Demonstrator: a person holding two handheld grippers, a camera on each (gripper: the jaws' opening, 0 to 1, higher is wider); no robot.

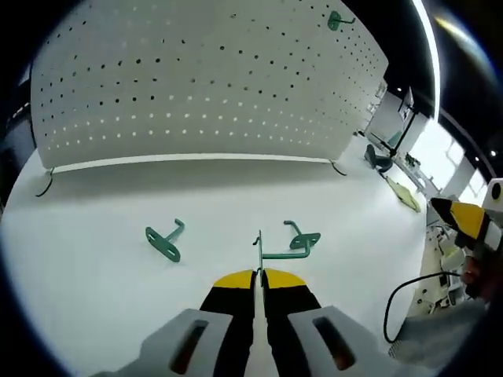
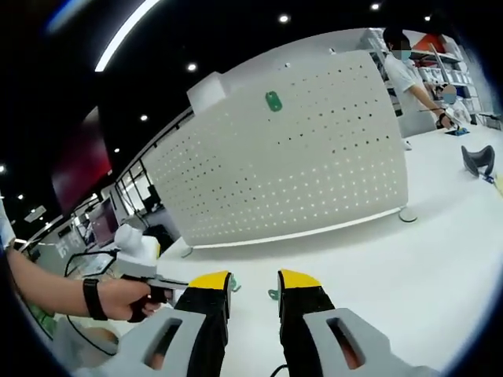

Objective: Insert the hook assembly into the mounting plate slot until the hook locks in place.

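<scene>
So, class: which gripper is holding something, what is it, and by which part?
The left gripper pinches a green hook by the end of its long rod, its fingers closed together. The right gripper is open and holds nothing.

Your bench is a plain white surface. A white perforated mounting plate stands upright on it, on small feet at its far side. In front of the plate, two green hooks lie directly on the bench: one to the left, another to the right, well apart.
</scene>
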